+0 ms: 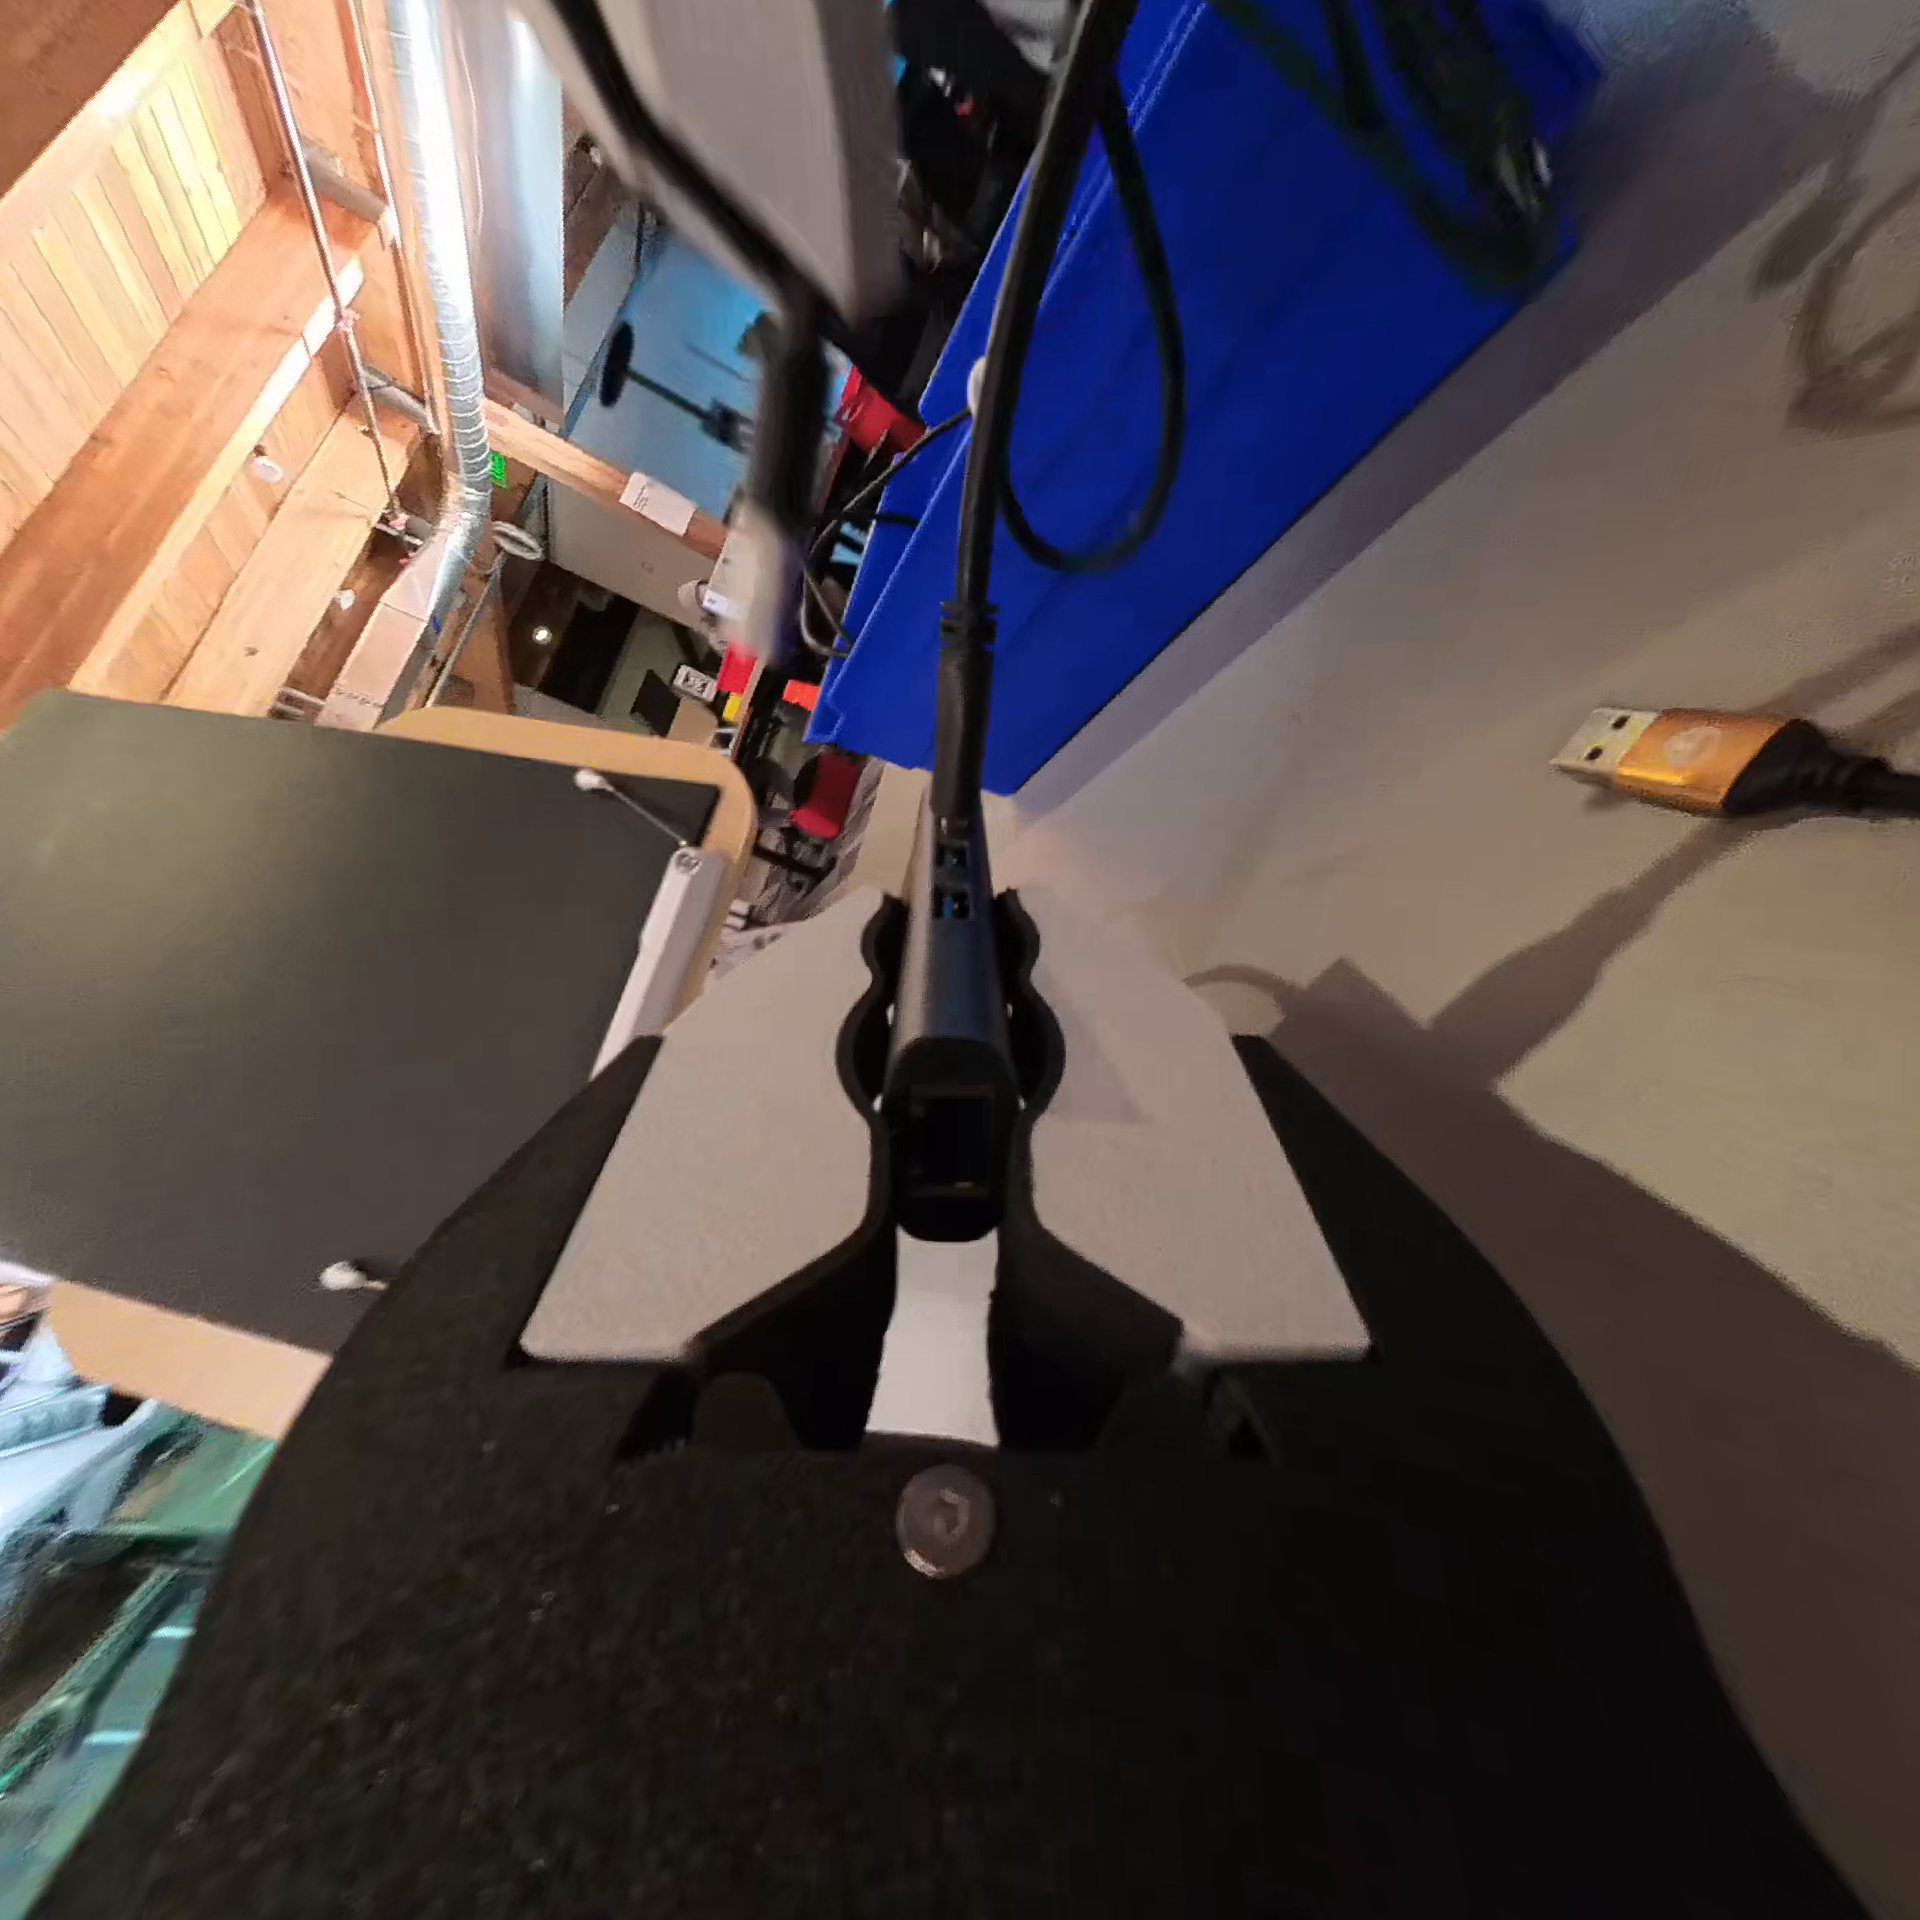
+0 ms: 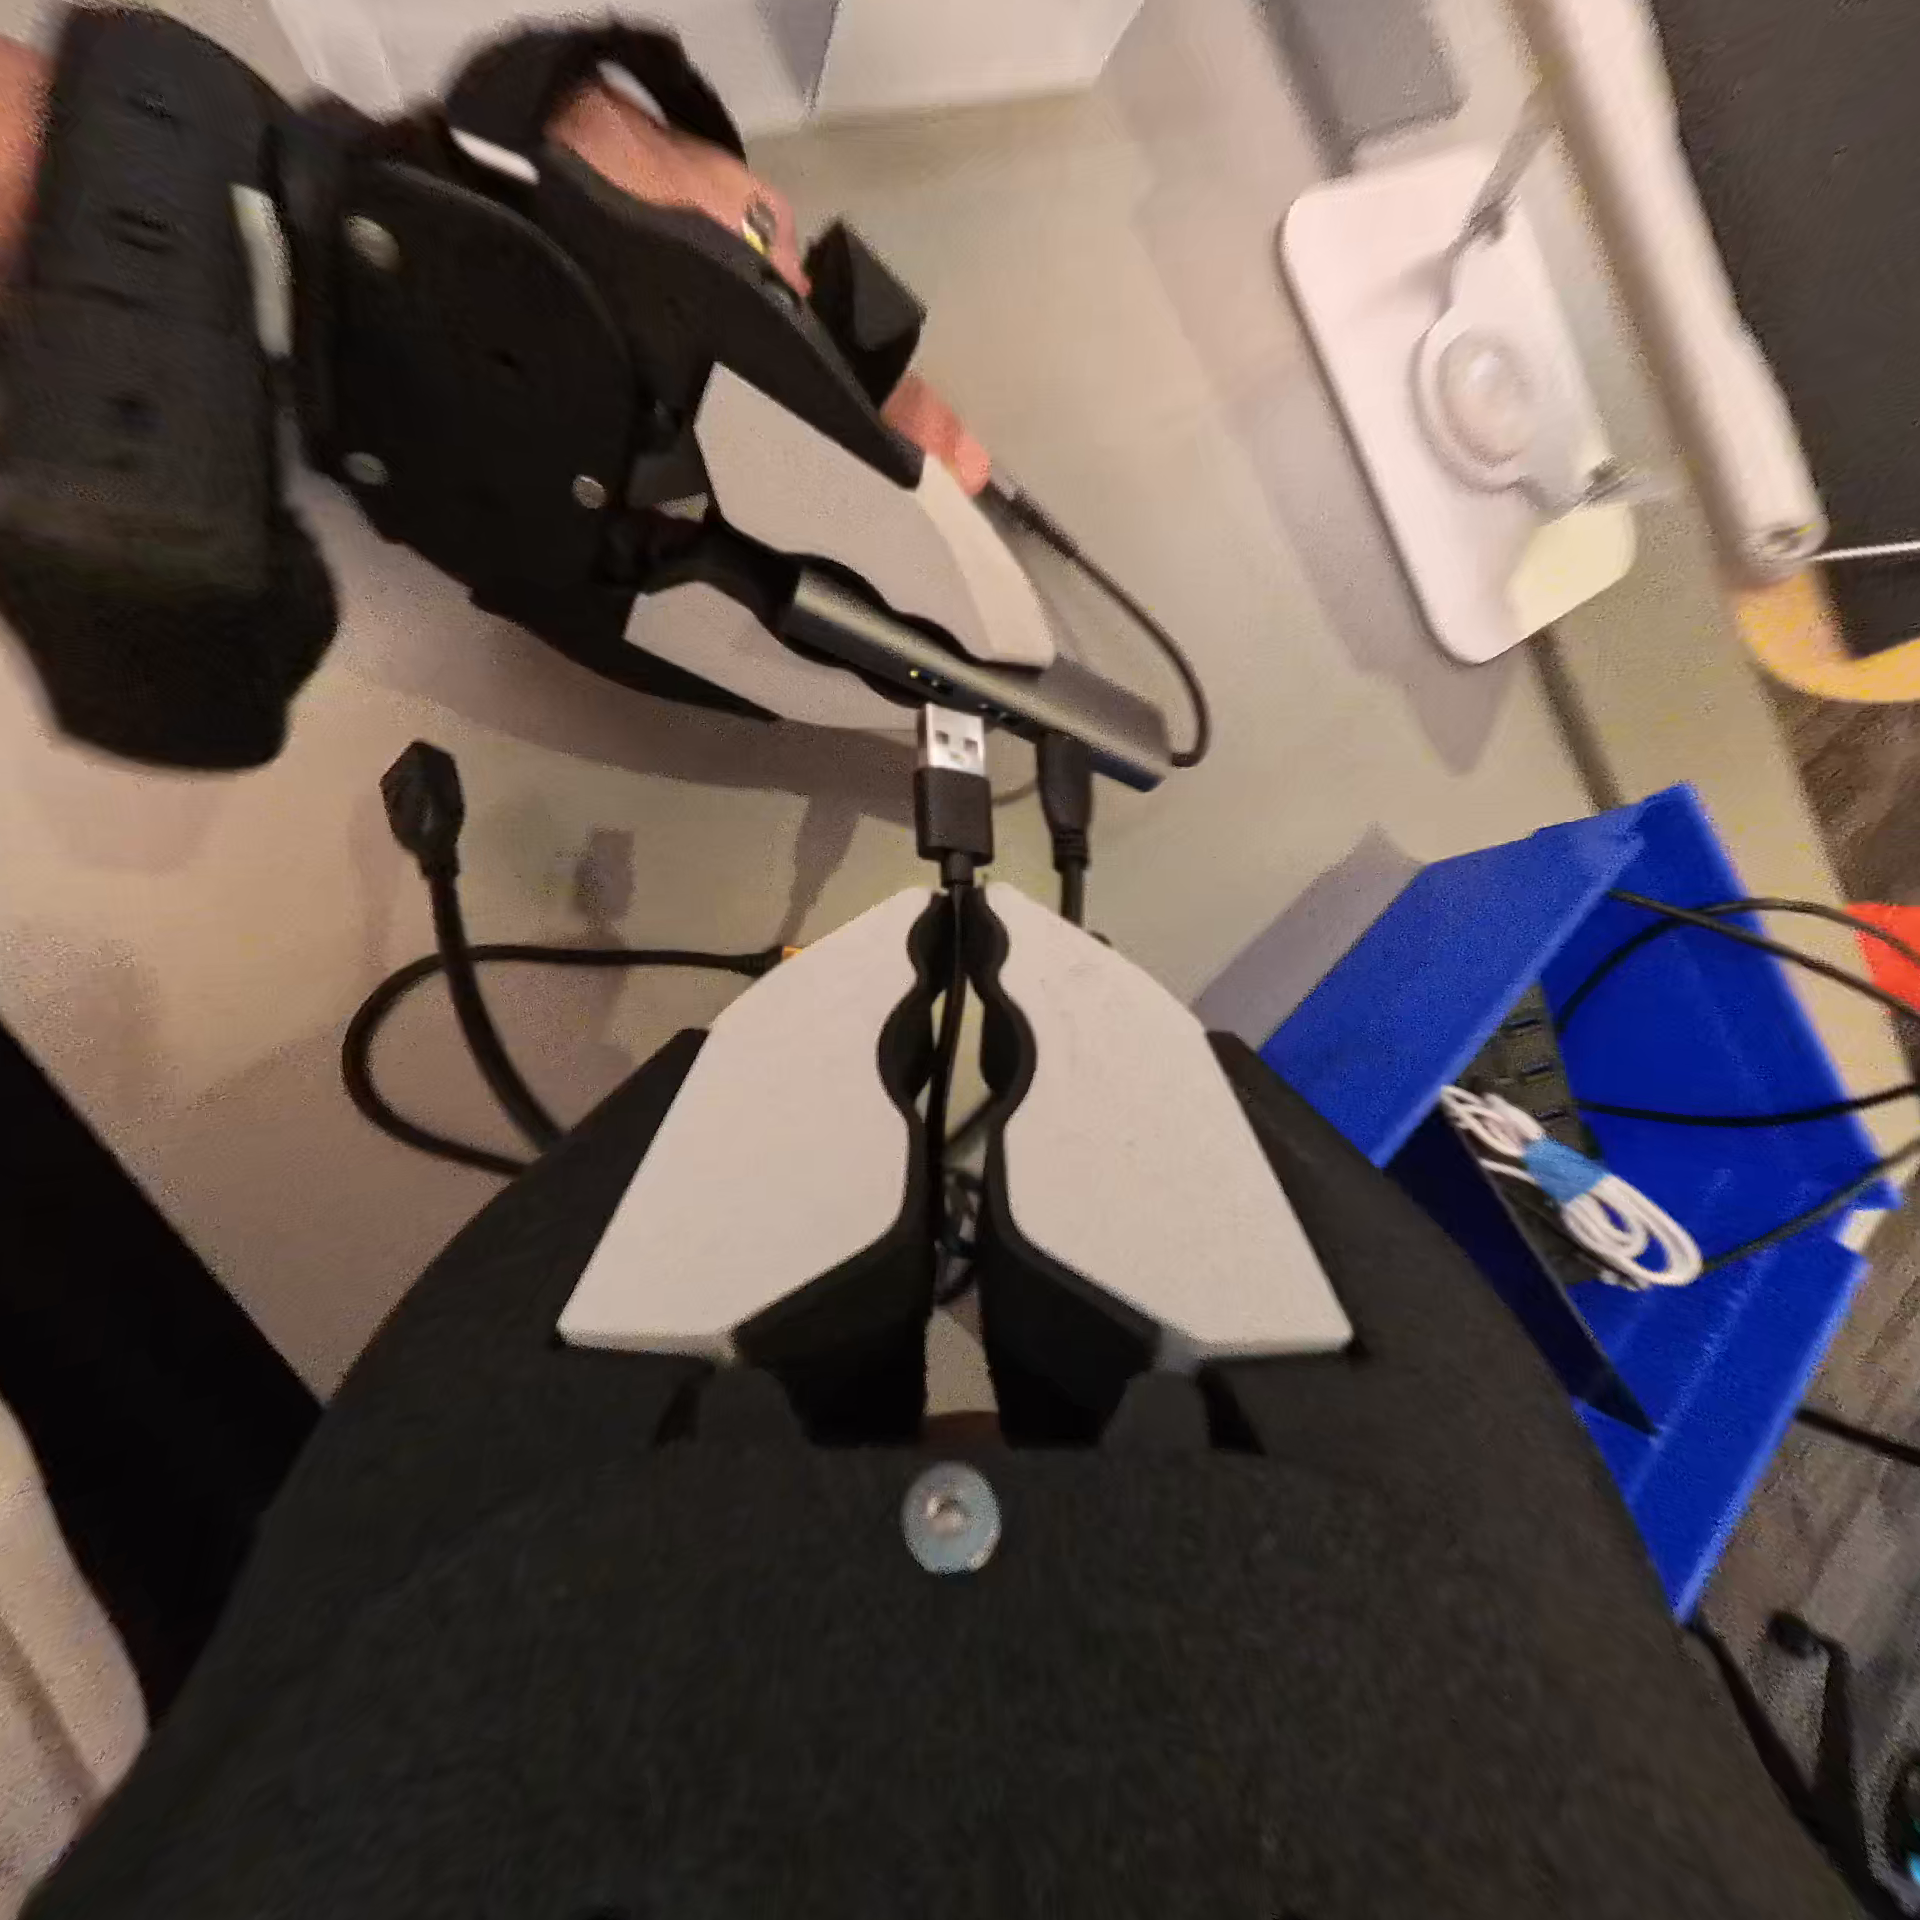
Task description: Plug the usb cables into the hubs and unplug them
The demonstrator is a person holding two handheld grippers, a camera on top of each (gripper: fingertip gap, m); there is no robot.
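In the left wrist view my left gripper (image 1: 951, 894) is shut on a slim dark grey USB hub (image 1: 945, 1049), seen end-on and held above the table. Its black cable (image 1: 982, 468) runs up and away. In the right wrist view my right gripper (image 2: 956, 894) is shut on a thin black USB cable just behind its plug (image 2: 951, 800). The plug's metal tip meets a side port of the hub (image 2: 1039, 691), with most of the metal showing. The left gripper (image 2: 883, 592) clamps that hub. A second black plug (image 2: 1065, 790) sits in the hub beside it.
An orange USB plug (image 1: 1683, 774) lies loose on the grey table. A black cable with a connector (image 2: 421, 795) loops on the table. A blue bin (image 2: 1475, 966) at the right holds a white coiled cable (image 2: 1590, 1205) and black cables. A white stand base (image 2: 1455, 416) lies behind.
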